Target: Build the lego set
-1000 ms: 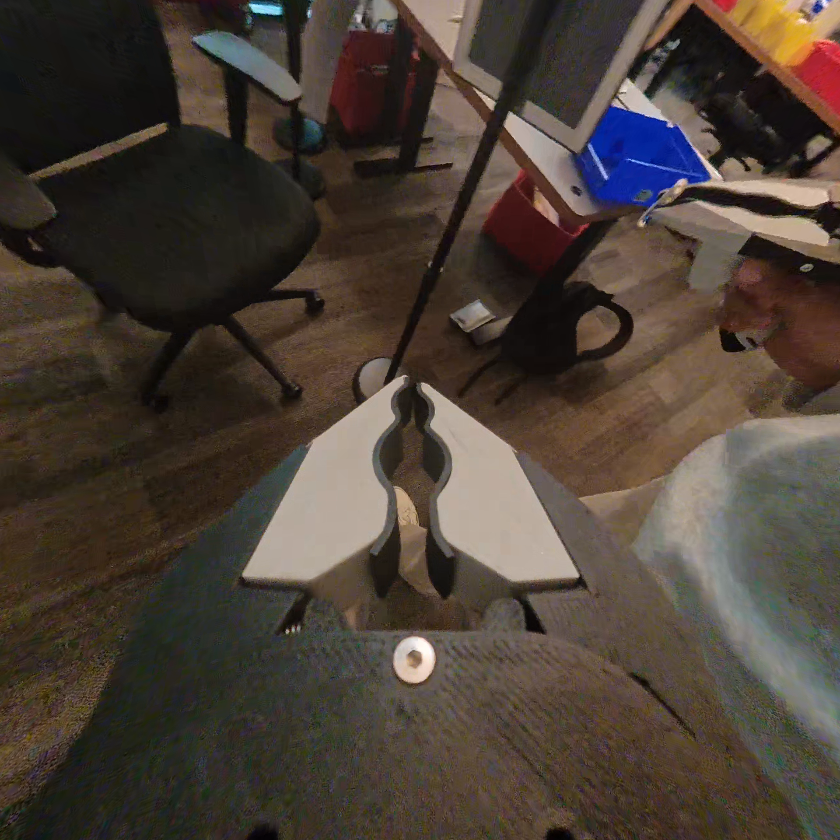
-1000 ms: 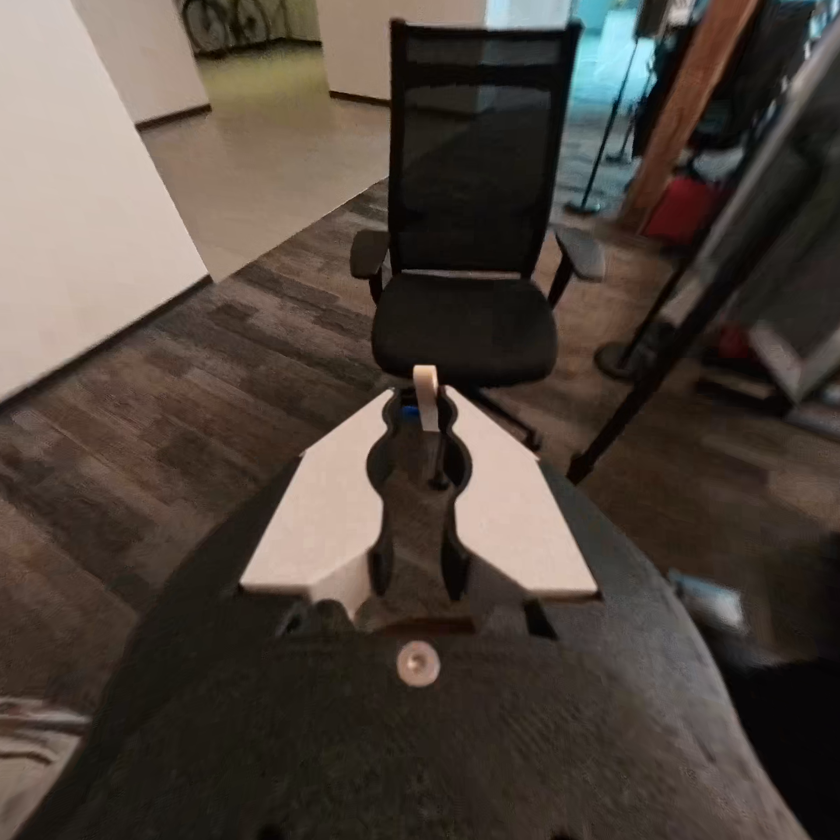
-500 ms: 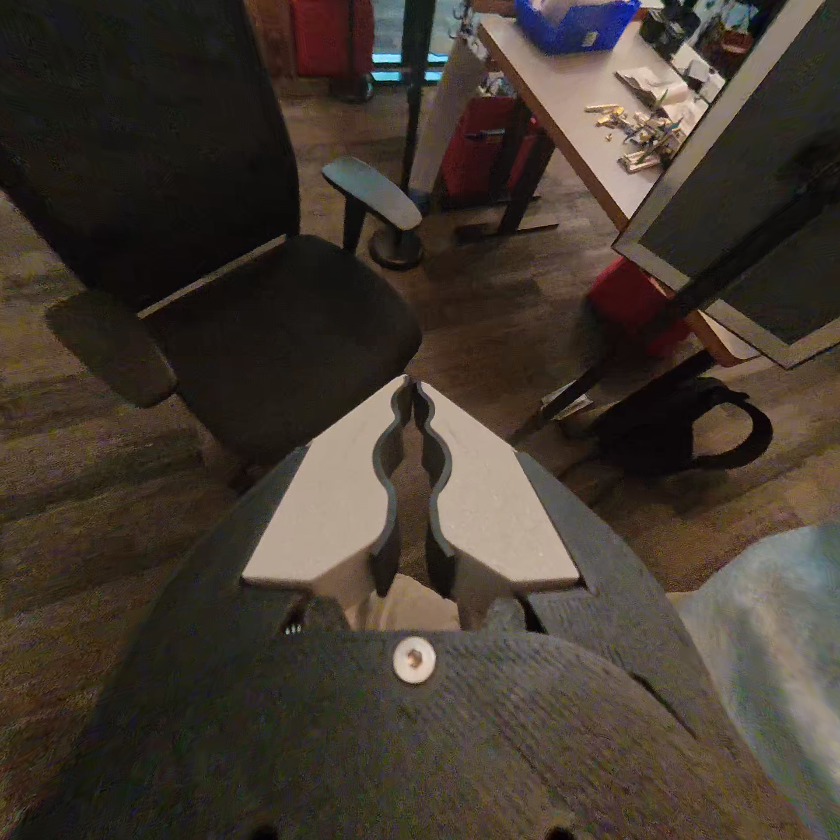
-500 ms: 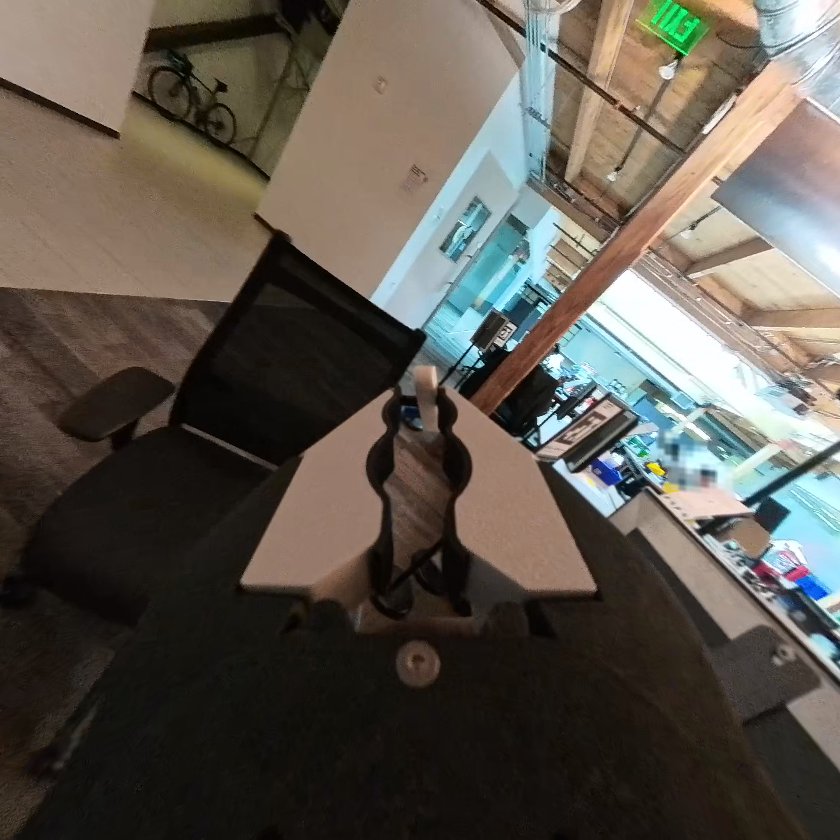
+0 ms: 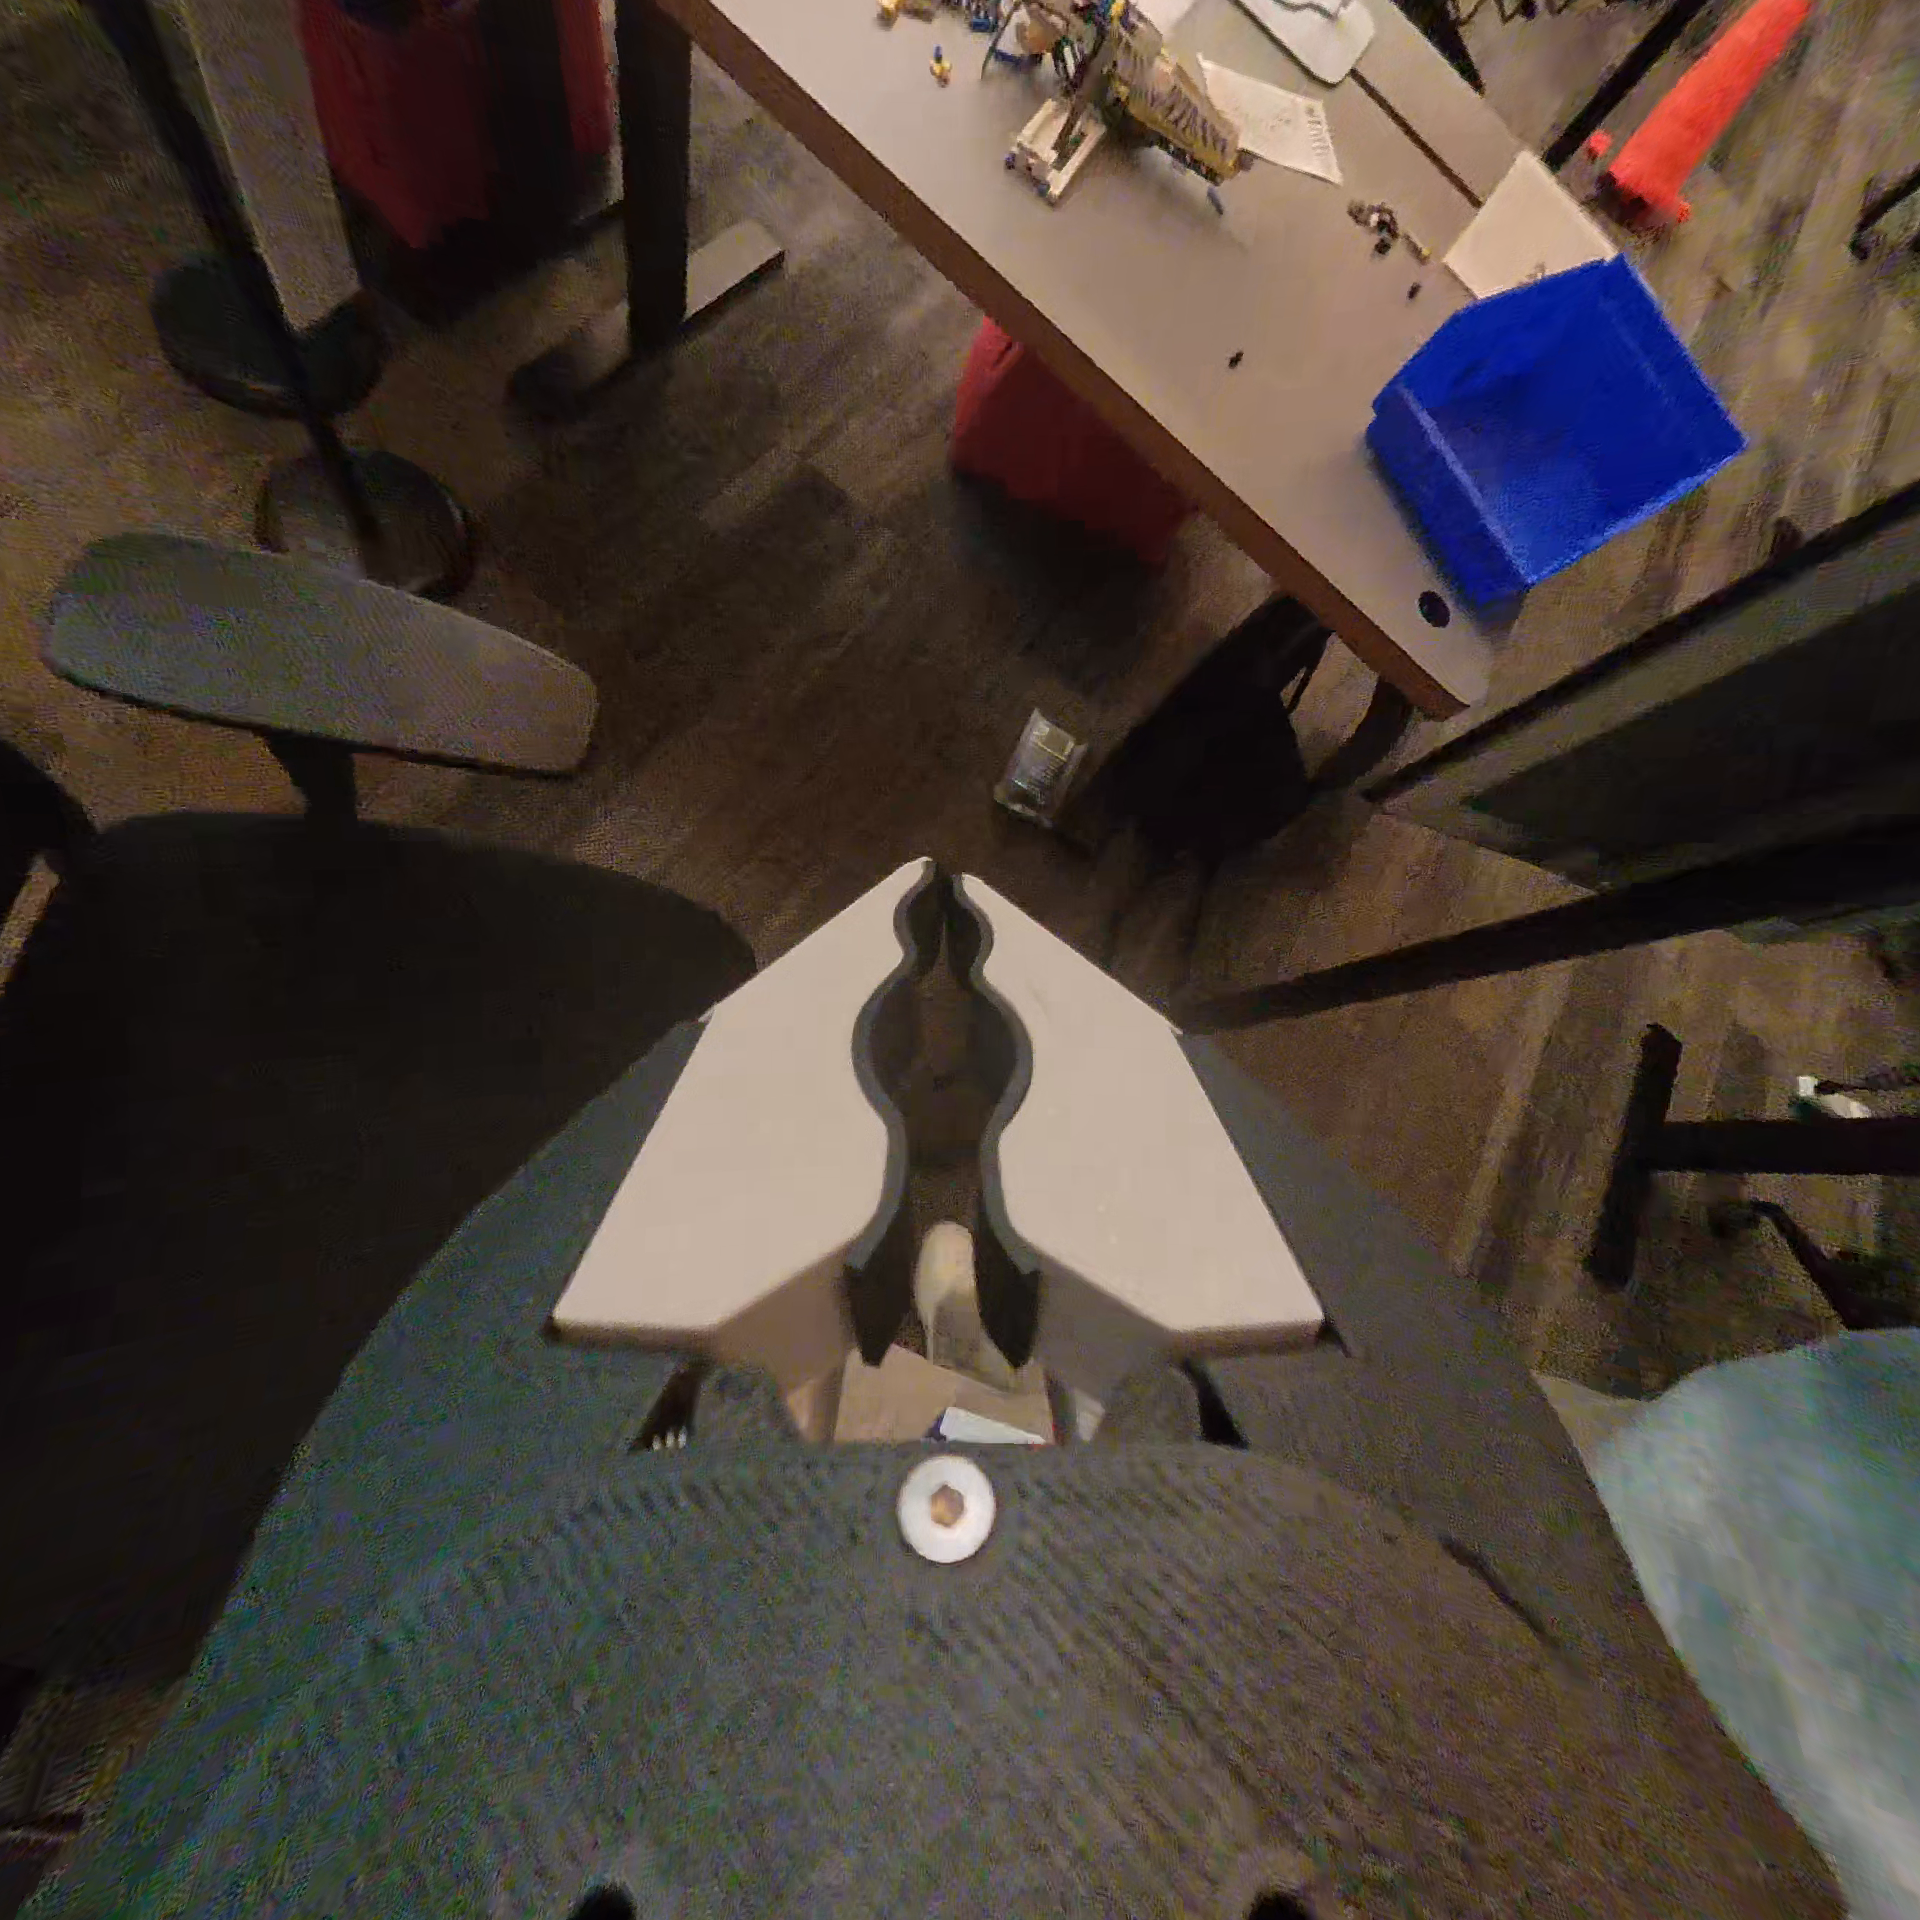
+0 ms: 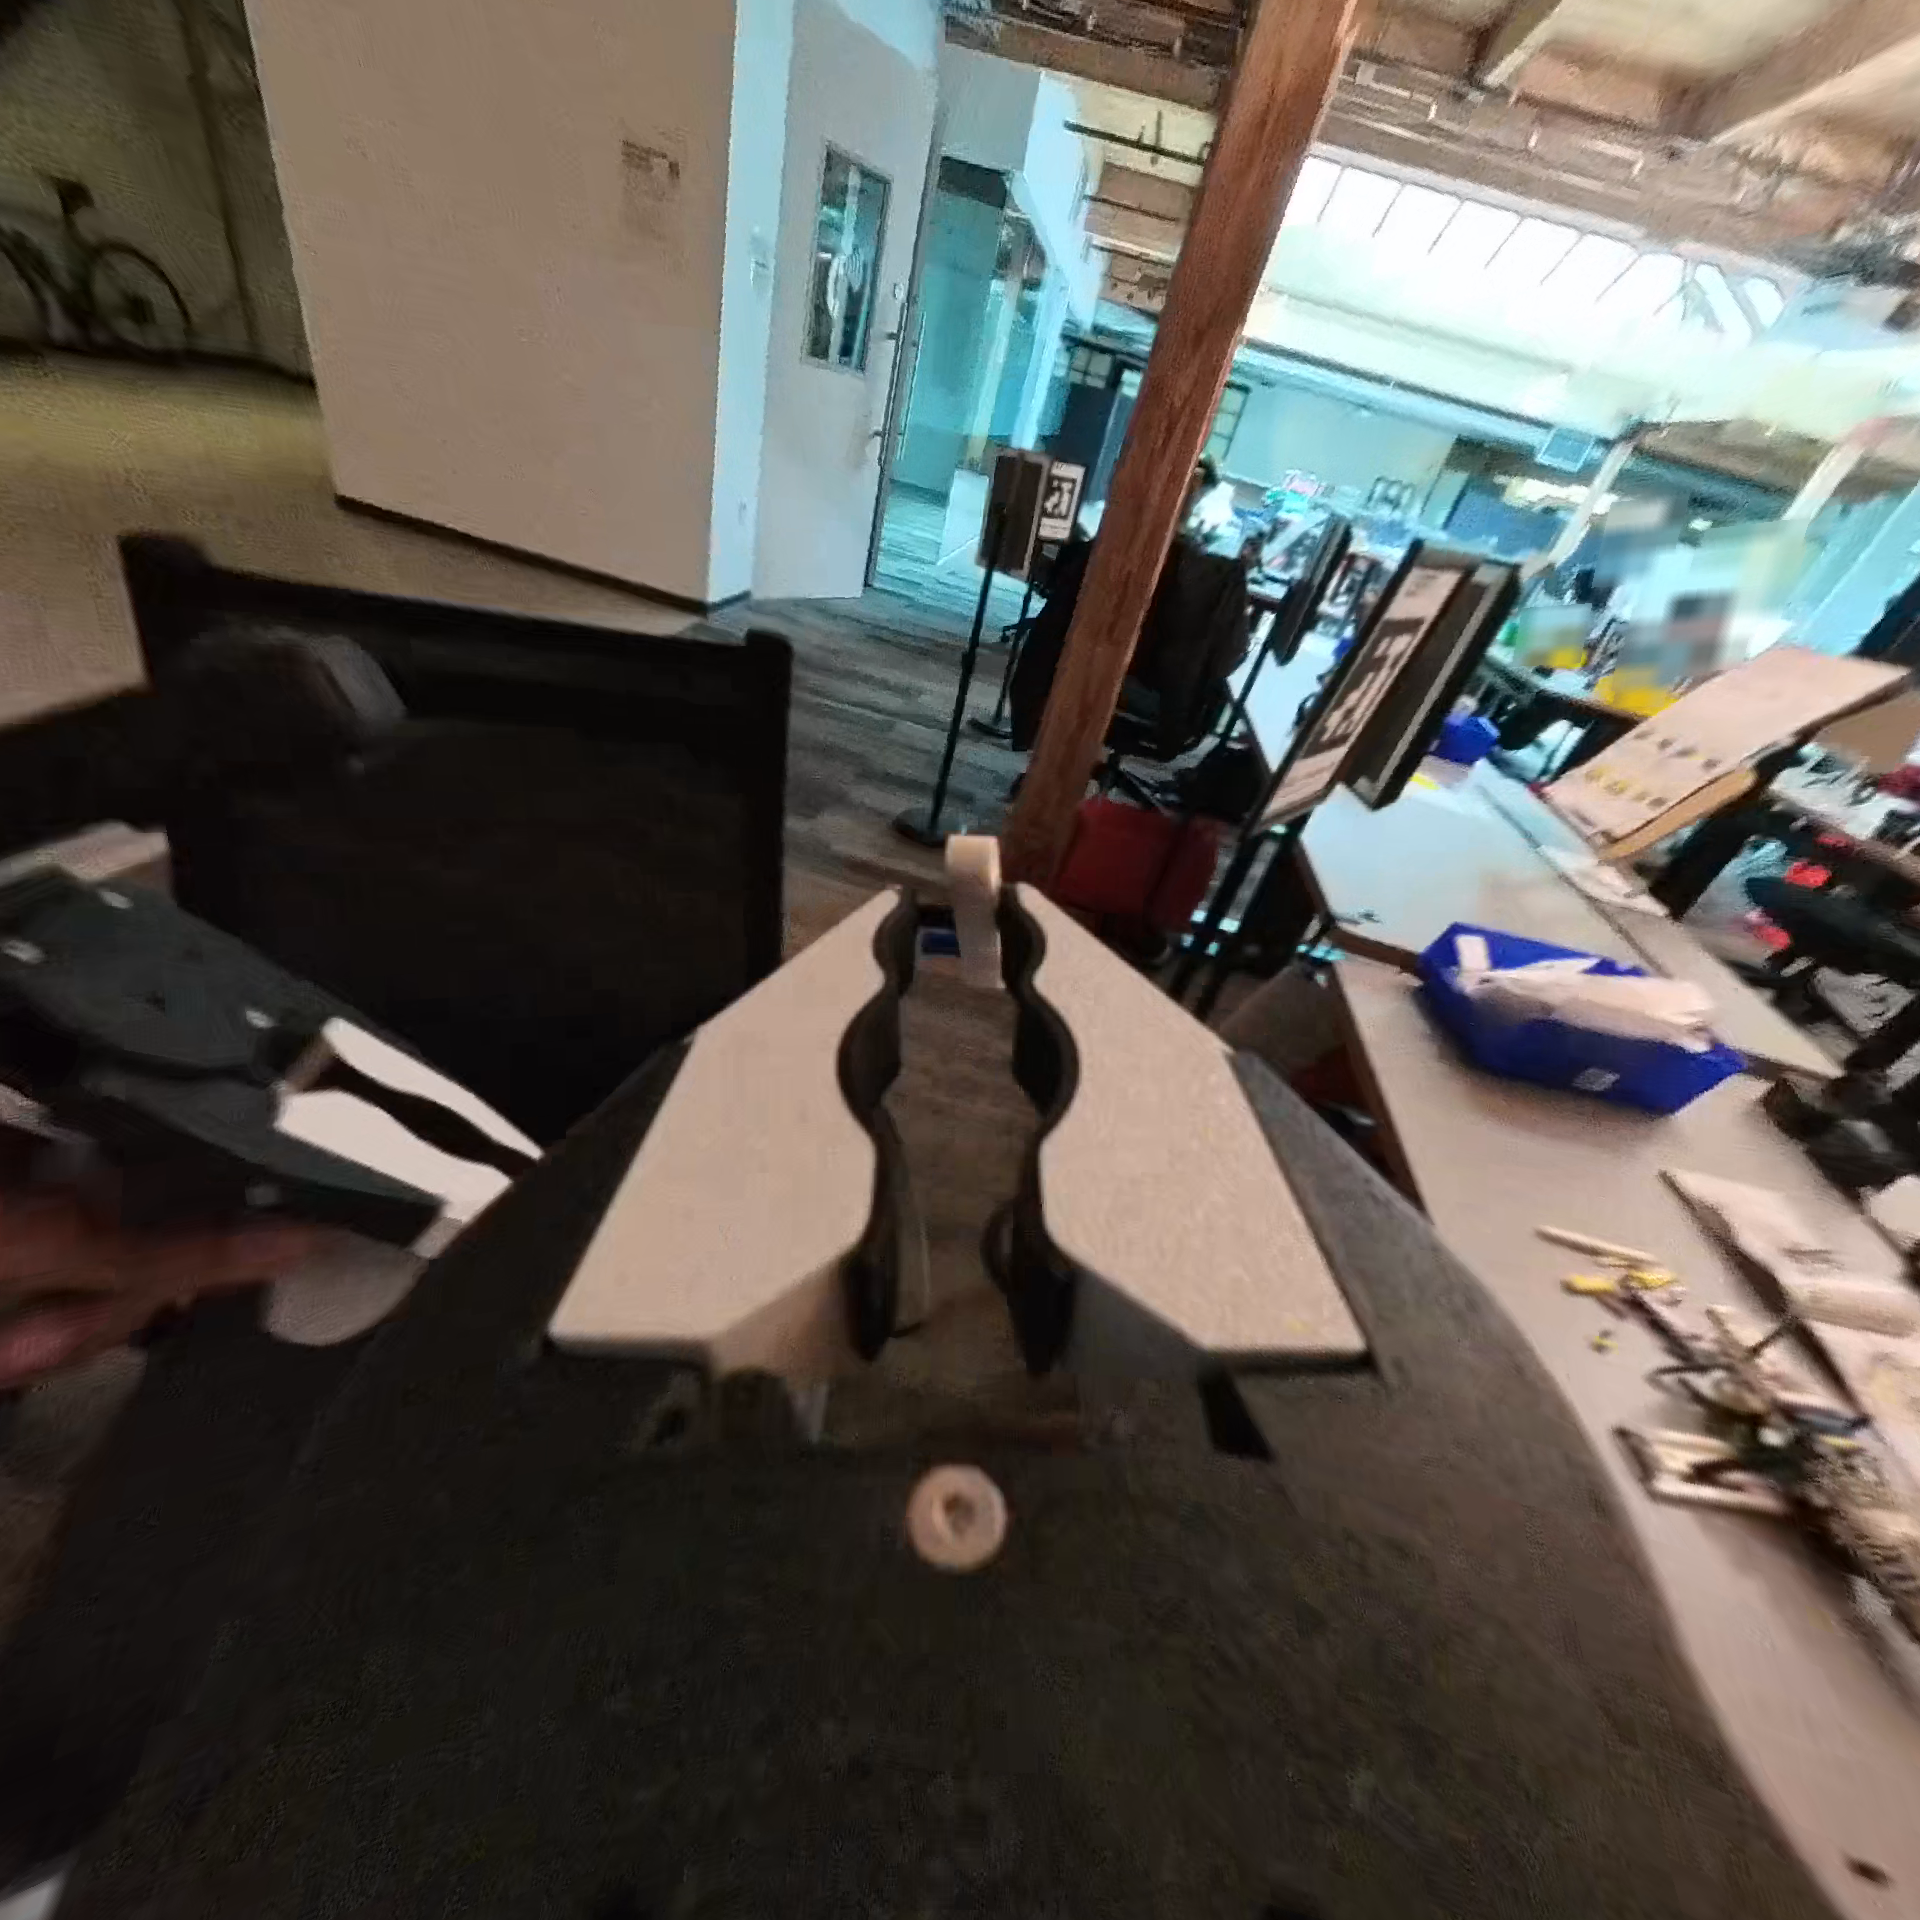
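Dim carpeted floor (image 5: pixel 831 540) and a black office chair (image 5: pixel 312 1039) fill the left view. On the grey table (image 5: pixel 1164 270), the half-built lego model (image 5: pixel 1122 104) is blurred. Left gripper (image 5: pixel 943 883) is clenched, empty. Right gripper (image 6: pixel 956 914) grasps a small white lego piece (image 6: pixel 975 904), its lower end hidden.

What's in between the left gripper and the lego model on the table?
In the left wrist view, between the left gripper and the lego model lie floor, a small packet, a red bin and the table edge.
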{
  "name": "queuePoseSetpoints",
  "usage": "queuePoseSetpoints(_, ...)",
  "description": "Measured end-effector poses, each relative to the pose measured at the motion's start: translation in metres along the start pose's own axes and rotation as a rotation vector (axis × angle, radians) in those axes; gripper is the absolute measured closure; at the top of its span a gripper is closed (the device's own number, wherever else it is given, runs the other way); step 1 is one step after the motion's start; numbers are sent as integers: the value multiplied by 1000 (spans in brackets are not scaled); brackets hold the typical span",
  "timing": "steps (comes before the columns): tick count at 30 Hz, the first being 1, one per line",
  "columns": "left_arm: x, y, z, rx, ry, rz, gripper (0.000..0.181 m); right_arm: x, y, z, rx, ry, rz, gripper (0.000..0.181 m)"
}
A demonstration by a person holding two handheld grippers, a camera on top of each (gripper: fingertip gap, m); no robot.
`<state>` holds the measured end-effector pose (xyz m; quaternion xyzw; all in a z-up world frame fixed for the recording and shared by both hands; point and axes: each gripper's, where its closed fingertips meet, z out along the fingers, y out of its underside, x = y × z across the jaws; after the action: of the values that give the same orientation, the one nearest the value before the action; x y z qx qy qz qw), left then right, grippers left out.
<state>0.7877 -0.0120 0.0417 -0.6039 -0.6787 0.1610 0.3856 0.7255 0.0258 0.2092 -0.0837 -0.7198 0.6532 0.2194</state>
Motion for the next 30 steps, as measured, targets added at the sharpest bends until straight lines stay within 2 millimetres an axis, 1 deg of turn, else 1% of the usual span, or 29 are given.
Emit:
queuePoseSetpoints(1,-4,-4,7,-25,-2,27,181,3,0,9,-42,-28,23,167)
queuePoseSetpoints(2,-10,-3,13,-70,-21,80,181,2,8,17,-108,-65,35,167)
queuePoseSetpoints(4,-29,2,17,-131,-96,155,181,-2,33,27,-196,-123,87,166)
queuePoseSetpoints(5,-31,1,15,-129,-102,170,181,-5,39,29,-185,-145,133,166)
queuePoseSetpoints(6,-35,-1,11,-120,-124,177,181,-7,38,28,-147,-161,180,166)
queuePoseSetpoints(7,-38,-3,6,-109,-150,171,181,-7,33,27,-100,-167,212,166)
queuePoseSetpoints(9,-30,-11,0,-87,-123,126,181,4,16,27,-61,-144,213,166)
queuePoseSetpoints(11,-24,-25,-3,-91,-114,117,181,16,-12,21,-32,-138,158,166)
queuePoseSetpoints(13,-15,-54,-3,-52,-107,188,181,33,-32,15,-19,-99,118,167)
queuePoseSetpoints(15,-10,-87,-2,-5,-124,288,181,43,-43,11,-3,-85,123,167)
queuePoseSetpoints(16,-5,-99,0,9,-118,322,181,47,-46,9,9,-77,118,167)
queuePoseSetpoints(19,9,-121,4,22,-81,357,181,60,-61,-1,66,-29,92,167)
queuePoseSetpoints(22,22,-128,6,45,-47,380,181,66,-79,-9,135,-46,161,167)
queuePoseSetpoints(25,28,-127,12,46,-21,374,181,78,-92,-19,212,2,184,167)
queuePoseSetpoints(27,33,-126,18,39,8,350,181,73,-99,-20,247,-29,226,167)
queuePoseSetpoints(30,34,-130,25,33,28,349,181,62,-101,-12,248,-53,223,167)
